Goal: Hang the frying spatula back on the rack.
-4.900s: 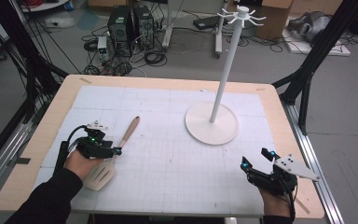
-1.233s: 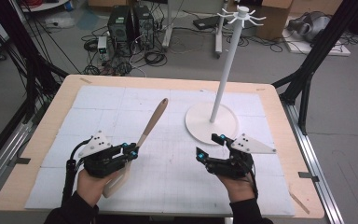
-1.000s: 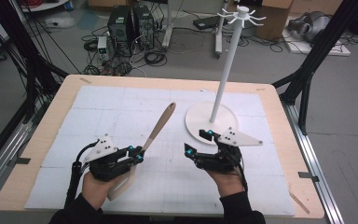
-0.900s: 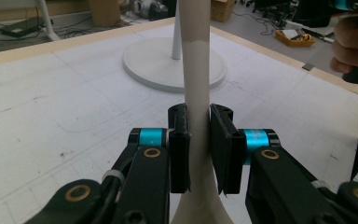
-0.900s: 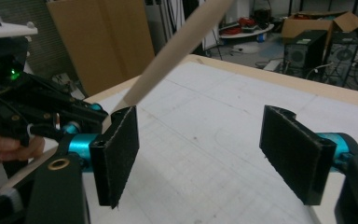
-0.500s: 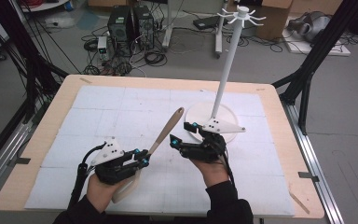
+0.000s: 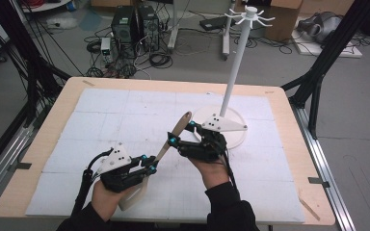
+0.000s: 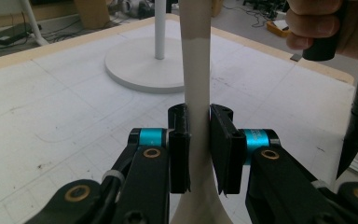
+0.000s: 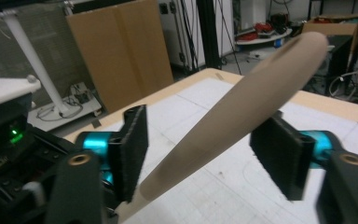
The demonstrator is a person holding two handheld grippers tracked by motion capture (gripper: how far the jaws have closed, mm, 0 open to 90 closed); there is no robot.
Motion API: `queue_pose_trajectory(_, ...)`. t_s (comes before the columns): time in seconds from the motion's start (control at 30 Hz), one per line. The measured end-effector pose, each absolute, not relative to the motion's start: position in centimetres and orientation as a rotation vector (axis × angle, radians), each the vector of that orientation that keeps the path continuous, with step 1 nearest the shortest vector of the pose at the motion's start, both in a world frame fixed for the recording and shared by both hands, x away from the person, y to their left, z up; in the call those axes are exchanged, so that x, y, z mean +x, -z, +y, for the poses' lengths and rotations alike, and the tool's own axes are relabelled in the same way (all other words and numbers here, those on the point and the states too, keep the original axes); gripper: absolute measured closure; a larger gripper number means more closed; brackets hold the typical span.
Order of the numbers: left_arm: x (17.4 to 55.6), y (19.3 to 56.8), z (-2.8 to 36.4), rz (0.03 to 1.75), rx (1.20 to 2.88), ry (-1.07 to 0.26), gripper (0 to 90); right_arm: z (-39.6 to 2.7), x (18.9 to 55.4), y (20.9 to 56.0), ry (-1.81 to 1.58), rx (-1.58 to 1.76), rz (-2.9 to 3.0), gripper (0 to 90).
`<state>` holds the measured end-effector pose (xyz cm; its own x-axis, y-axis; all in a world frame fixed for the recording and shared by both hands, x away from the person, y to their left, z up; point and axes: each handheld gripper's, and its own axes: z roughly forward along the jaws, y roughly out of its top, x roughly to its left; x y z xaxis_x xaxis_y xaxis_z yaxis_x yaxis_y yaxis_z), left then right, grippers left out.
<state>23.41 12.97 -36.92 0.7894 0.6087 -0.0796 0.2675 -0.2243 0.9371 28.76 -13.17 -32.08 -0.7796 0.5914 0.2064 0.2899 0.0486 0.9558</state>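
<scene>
A pale wooden spatula slants up and to the right from the lower middle of the table, its blade by the person's left hand. My left gripper is shut on the lower part of the handle; in the left gripper view both pads clamp the handle. My right gripper straddles the upper handle. Its jaws have just been closing, and the handle runs between the pads with a gap still showing at the right pad.
A white hook stand rises from a round base just behind the right gripper. The table is covered with white gridded sheets inside a wooden rim. Cables and computer boxes lie on the floor beyond.
The right gripper has moved left from beside the stand base to the spatula handle, and its jaws have narrowed around it. The left gripper keeps the spatula raised, tilted slightly further right.
</scene>
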Motion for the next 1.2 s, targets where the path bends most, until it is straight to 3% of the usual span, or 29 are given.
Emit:
queue_pose_trajectory(0.07, 23.4, 36.9, 13.0, 0.672, 1.815, -0.366, 77.5, -13.1, 28.7, 31.6, -1.818, 0.880, 2.073, 47.6)
queue_pose_trajectory(0.17, 23.4, 37.0, 12.9, 0.669, 1.819, -0.371, 77.5, -13.0, 28.7, 31.4, -1.826, 0.876, 2.078, 49.8)
queue_pose_trajectory(0.3, 23.3, 36.8, 12.9, 0.655, 1.813, -0.370, 77.5, -13.0, 28.5, 30.9, -1.842, 0.866, 2.074, 59.6)
queue_pose_trajectory(0.83, 23.6, 36.6, 13.4, 0.604, 1.762, -0.293, 76.1, -12.0, 27.4, 28.8, -1.937, 0.714, 2.122, 70.1)
queue_pose_trajectory(0.9, 23.6, 36.5, 13.6, 0.592, 1.735, -0.270, 79.4, -11.4, 26.9, 28.3, -1.933, 0.654, 2.138, 72.6)
queue_pose_trajectory(1.2, 24.0, 36.0, 14.8, 0.602, 1.682, -0.255, 77.9, -11.6, 26.8, 27.5, -1.954, 0.582, 2.150, 73.0)
